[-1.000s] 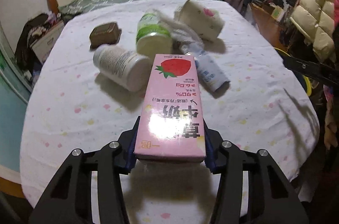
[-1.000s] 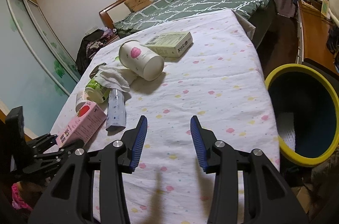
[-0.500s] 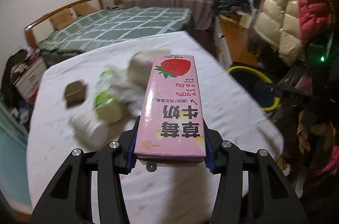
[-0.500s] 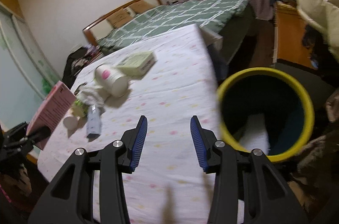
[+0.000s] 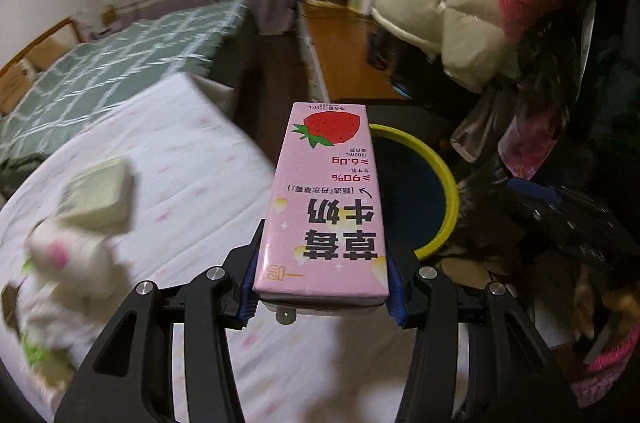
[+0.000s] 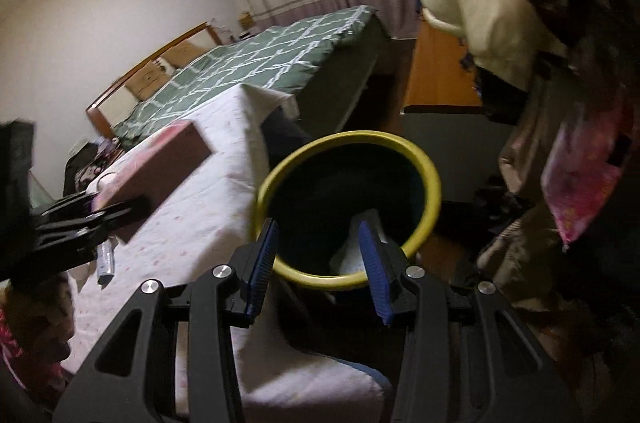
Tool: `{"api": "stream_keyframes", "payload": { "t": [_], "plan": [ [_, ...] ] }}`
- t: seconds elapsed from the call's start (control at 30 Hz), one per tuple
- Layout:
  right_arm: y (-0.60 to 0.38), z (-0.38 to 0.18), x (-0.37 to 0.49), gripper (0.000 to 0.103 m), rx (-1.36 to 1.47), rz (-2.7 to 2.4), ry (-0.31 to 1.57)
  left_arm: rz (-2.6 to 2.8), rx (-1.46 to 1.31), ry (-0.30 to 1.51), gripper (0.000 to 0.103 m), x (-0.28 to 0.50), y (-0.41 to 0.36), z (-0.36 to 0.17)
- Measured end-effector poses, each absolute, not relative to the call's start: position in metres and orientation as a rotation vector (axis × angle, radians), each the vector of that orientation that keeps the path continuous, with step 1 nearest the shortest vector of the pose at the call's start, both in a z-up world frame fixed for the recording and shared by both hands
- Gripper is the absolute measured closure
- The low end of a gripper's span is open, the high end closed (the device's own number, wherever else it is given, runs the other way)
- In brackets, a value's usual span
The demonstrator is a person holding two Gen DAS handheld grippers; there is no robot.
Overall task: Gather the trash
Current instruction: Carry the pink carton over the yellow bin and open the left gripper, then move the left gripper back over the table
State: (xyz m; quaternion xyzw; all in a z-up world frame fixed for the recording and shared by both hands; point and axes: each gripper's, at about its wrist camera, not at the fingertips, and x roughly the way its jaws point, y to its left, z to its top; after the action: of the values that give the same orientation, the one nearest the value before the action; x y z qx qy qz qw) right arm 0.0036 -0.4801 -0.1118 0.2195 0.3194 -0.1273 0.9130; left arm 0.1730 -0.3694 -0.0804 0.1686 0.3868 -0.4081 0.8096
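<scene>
Your left gripper [image 5: 322, 287] pinching the pink milk carton [image 5: 326, 199], yellow-rimmed bin [image 5: 436, 179] just beyond its jaws, your right gripper [image 6: 320, 259] spread, empty

The carton [image 5: 326, 199] is pink, printed with a red strawberry with green leaves and bold black lettering. The bin [image 6: 416, 159] has a yellow rim and a dark blue inside. The surface [image 5: 192, 183] wears a white cloth scattered with pale pink and yellow spots. The bed [image 6: 256, 63] carries a green cover crossed by white lines. The tongs [image 6: 320, 263] are black with blue pads.
</scene>
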Motion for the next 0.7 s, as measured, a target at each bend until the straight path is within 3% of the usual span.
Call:
{"api": "stream_keyframes", "payload": {
  "t": [0.23, 0.5, 0.6, 0.7],
  "plan": [
    [-0.498, -0.118, -0.01, 0.062, 0.476, -0.307, 0.654, -0.914, 0.416, 0.967, 0.054, 0.198, -0.453, -0.129],
    [-0.509, -0.127, -0.011, 0.061, 0.493, -0.341, 0.683, -0.905, 0.465, 1.06, 0.053, 0.209, -0.488, -0.166],
    [-0.507, -0.126, -0.011, 0.059, 0.492, -0.344, 0.685, -0.879, 0.457, 1.082, 0.035, 0.21, -0.492, -0.17],
    [-0.504, -0.126, -0.009, 0.058, 0.485, -0.341, 0.692, -0.876, 0.439, 1.036, 0.027, 0.203, -0.482, -0.158]
  ]
}}
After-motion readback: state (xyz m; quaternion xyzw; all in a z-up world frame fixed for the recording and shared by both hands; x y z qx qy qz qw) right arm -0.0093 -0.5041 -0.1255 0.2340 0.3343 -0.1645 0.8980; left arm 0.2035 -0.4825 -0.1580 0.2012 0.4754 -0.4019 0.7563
